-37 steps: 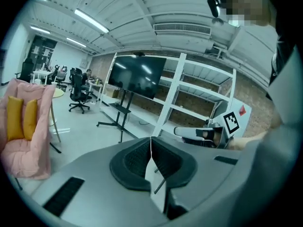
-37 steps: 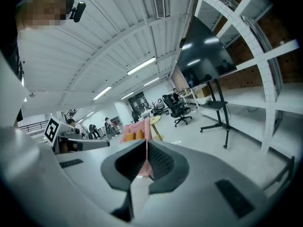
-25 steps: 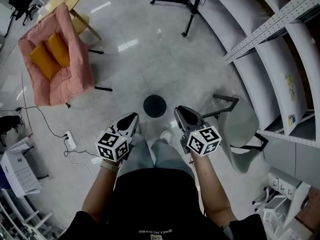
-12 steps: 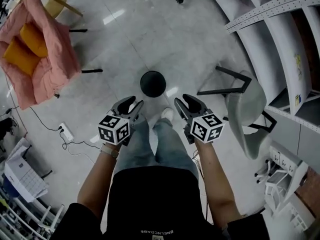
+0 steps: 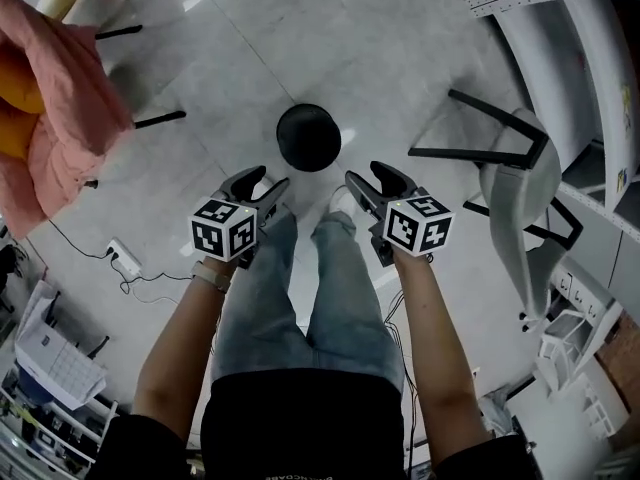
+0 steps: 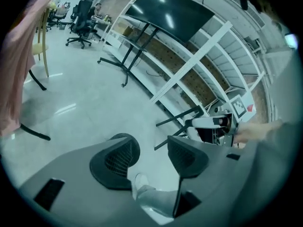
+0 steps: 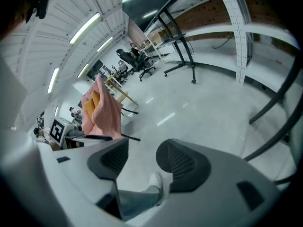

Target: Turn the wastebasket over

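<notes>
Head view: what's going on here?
A person stands on a pale glossy floor with a two-jaw gripper in each hand. The left gripper and the right gripper hang side by side above a round black wastebasket, which sits on the floor just ahead. Both grippers' jaws have just been opening and now stand apart with nothing between them. Neither gripper touches the wastebasket, so it has not yet been turned over.
</notes>
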The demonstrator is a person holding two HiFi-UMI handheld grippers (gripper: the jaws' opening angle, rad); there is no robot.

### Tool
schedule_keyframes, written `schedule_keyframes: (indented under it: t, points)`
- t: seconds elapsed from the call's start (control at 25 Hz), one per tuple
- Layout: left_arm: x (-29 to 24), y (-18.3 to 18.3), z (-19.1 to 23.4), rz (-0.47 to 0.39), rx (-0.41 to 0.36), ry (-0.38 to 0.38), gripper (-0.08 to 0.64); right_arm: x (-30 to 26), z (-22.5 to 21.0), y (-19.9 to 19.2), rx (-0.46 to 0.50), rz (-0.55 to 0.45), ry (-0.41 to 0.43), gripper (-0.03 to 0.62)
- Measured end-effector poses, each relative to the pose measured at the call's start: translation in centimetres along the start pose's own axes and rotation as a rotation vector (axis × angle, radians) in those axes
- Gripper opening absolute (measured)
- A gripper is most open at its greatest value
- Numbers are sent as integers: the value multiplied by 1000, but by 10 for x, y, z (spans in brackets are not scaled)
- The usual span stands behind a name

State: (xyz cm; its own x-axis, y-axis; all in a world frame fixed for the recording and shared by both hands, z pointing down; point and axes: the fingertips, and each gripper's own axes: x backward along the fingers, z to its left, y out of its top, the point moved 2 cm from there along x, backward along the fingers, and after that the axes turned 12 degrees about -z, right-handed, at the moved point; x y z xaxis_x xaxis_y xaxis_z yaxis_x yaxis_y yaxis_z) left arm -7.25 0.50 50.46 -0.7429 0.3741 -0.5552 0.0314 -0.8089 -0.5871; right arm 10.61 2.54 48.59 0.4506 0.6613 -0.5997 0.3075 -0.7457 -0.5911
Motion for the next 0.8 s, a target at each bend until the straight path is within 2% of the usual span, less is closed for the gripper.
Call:
schedule_keyframes:
  t: [0.28, 0.6, 0.8]
  points:
    - [-46, -57, 63, 113, -15, -12, 242, -50, -52, -52, -32, 80, -33, 268]
    - [-103, -101, 121, 186, -36, -27, 252, -118, -93, -90, -56, 122, -38, 284]
    - [-136, -120, 150, 192, -6, -24, 253, -158, -123, -110, -72, 149, -45, 291]
